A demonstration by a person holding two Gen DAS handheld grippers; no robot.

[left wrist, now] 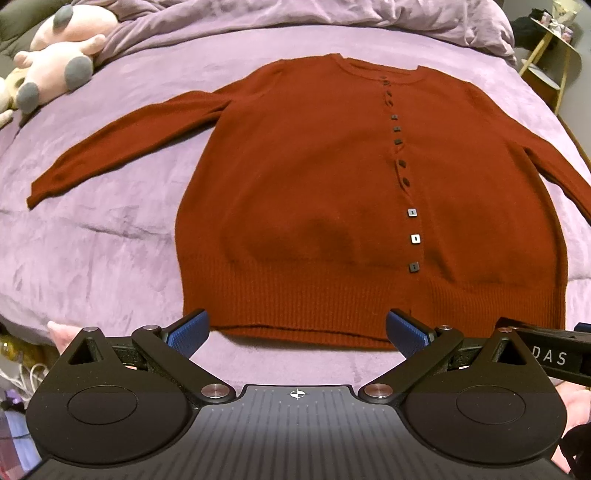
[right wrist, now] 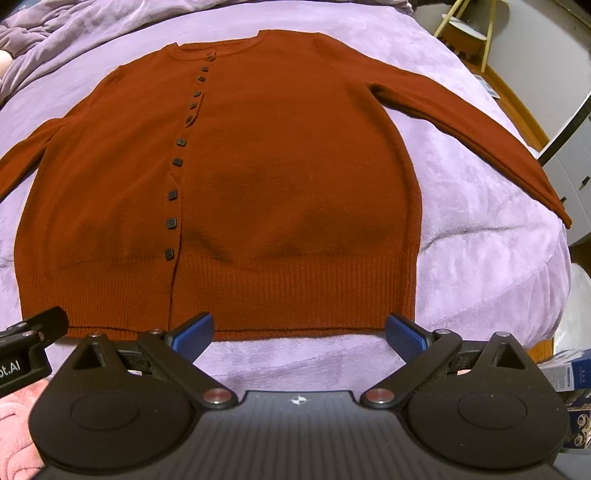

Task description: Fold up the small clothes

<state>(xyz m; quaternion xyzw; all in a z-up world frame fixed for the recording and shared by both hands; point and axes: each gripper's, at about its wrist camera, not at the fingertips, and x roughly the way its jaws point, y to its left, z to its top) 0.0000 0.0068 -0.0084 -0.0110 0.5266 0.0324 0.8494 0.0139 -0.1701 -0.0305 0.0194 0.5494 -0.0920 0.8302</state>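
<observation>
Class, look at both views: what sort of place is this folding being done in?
Most likely a bedroom: the red cardigan lies flat on a bed's purple blanket, with plush toys and rumpled bedding behind.

Black claws (left wrist: 297,328) (right wrist: 299,332), blue textured pads (left wrist: 188,334), silver pivot screws, crosshair mark.
</observation>
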